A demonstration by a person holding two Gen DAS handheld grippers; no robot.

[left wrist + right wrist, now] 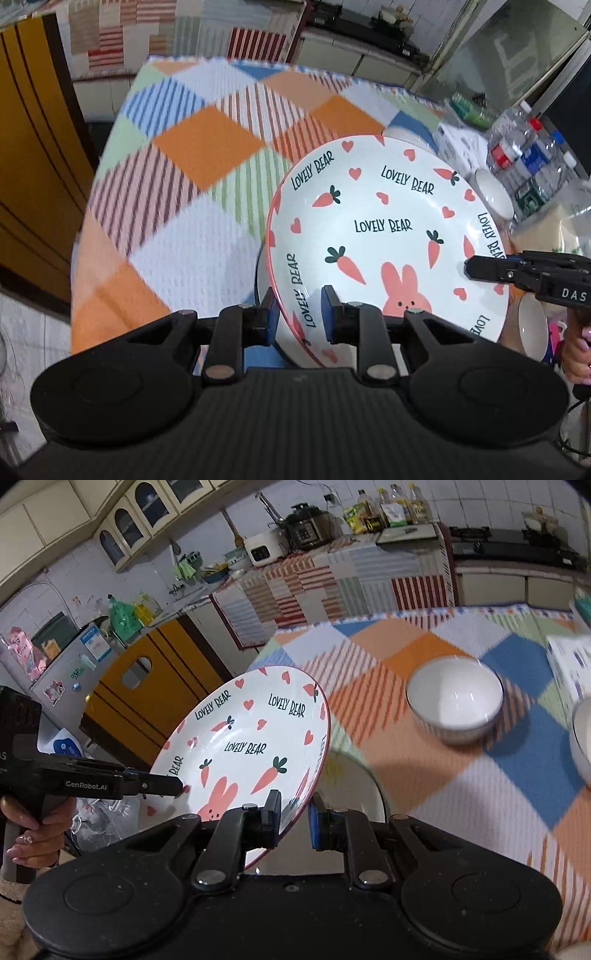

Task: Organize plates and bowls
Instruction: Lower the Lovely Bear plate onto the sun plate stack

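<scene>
Plate (384, 236), white with a pink rim, printed with carrots, hearts, a rabbit and the words LOVELY BEAR; held off the patchwork tablecloth (192, 162) by two grippers at once, one on each side of the rim, probably because a wide, shallow dish pinched at a single edge would tip or slip. Left gripper (299, 317): jaws closed on the near rim, one blue pad (271, 317) under the plate, the other on its face. Right gripper (293, 819): jaws likewise clamped across the rim, one pad (271, 818) on the printed face, the other behind it. Plate sits tilted, raised toward its far edge in the right wrist view. Left wrist view only: a cluster of water bottles (532, 155) at the table's far right, two small white bowls (493, 192) partly hidden by the plate, and a dark-rimmed dish directly beneath it, kind unclear. Right wrist view only: a white bowl (454, 701) standing free on the cloth, well apart from the plate, part of a second at the right edge, the kitchen counter (332, 554) with appliances and bottles, and the person's hand (27, 830) on the left gripper's handle.
</scene>
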